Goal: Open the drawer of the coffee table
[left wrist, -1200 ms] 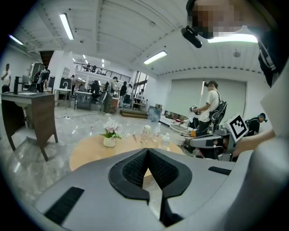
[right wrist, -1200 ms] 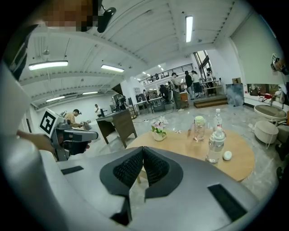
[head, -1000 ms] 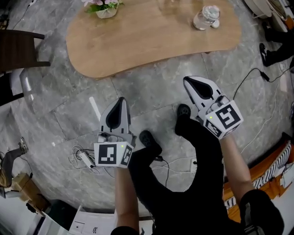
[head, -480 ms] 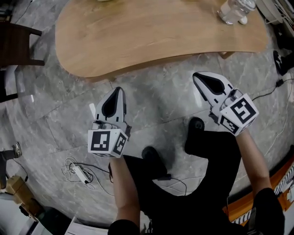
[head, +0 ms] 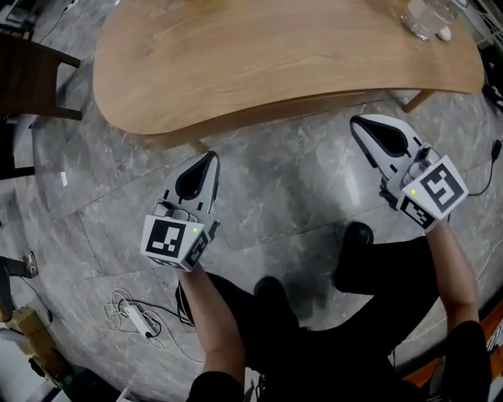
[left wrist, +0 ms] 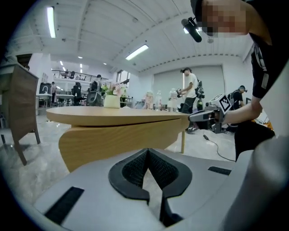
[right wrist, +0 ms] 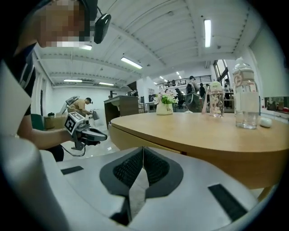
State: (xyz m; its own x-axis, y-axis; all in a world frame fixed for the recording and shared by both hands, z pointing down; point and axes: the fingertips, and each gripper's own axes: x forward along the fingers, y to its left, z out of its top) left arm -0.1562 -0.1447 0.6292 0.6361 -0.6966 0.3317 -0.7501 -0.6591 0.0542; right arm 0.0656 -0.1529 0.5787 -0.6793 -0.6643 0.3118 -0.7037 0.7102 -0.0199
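Note:
The wooden coffee table (head: 275, 55) fills the top of the head view, its curved side panel (head: 267, 111) facing me. My left gripper (head: 211, 157) is shut and empty, its tip just short of the table's near edge. My right gripper (head: 357, 122) is also shut and empty, close under the edge at the right. In the left gripper view the shut tips (left wrist: 146, 151) point at the wooden side panel (left wrist: 122, 137). In the right gripper view the shut tips (right wrist: 143, 149) sit level with the table's rim (right wrist: 149, 137). I cannot make out a drawer handle.
A clear bottle (head: 428, 16) stands on the table's far right, and a flower pot (left wrist: 112, 100) at its far side. A dark chair (head: 31, 78) is at the left. A power strip and cables (head: 134, 302) lie on the stone floor. My shoe (head: 357, 234) is below the right gripper.
Both grippers have sunk and come closer to the table's near edge. The table now looms larger in the head view. Both stay shut.

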